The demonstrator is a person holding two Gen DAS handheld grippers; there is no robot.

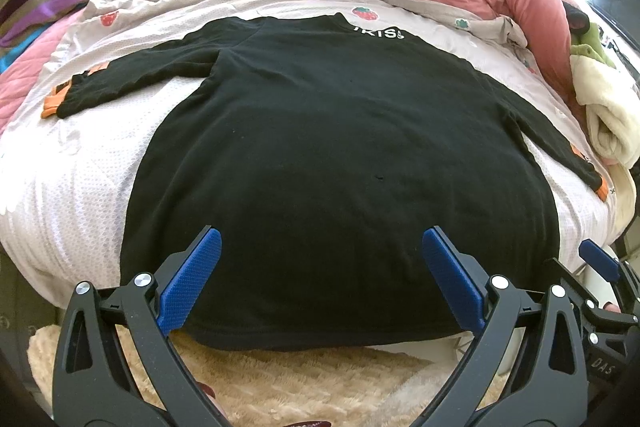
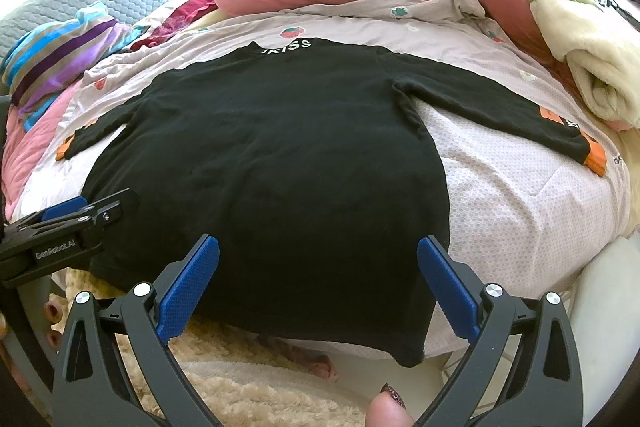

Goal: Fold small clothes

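shirt (image 1: 320,147): lying flat on the bed (image 1: 80,187), sleeves out, ready for folding
left tongs (image 1: 320,279): you're holding them released over the hem
right tongs (image 2: 318,287): released too, hovering at the hem

Garment: black long-sleeved top (image 1: 328,147), orange cuffs, white lettering at collar
Pose: flat, sleeves outspread
Place: on the bed (image 1: 72,195), hem overhanging the near edge

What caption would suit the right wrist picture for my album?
Open right gripper poised at the hem of a black long-sleeved shirt spread flat on a bed.
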